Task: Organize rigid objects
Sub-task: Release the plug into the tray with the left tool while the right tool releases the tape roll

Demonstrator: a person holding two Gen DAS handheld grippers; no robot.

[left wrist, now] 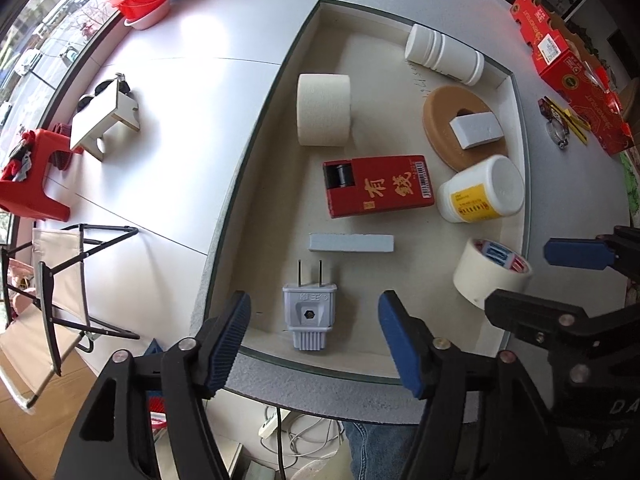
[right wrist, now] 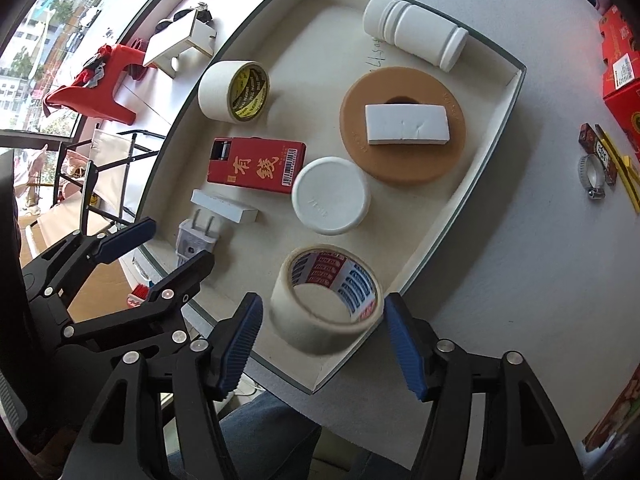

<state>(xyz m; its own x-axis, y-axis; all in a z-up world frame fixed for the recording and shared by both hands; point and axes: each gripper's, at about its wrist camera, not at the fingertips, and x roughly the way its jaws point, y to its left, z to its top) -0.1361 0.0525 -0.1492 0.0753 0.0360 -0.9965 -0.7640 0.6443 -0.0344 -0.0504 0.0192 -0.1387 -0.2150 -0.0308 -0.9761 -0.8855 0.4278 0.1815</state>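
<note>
A shallow cream tray on the grey table holds several objects. A grey plug lies at the tray's near edge, between the fingers of my open, empty left gripper. A masking tape roll sits in the near right corner, just ahead of my open, empty right gripper. Also in the tray are a red box, a white jar, a grey bar, a second tape roll, a brown disc with a white block, and a white bottle.
On the table right of the tray lie a hose clamp, small dark and yellow pieces and a large red carton. The table edge is close below both grippers. A folding chair and red stool stand on the floor at left.
</note>
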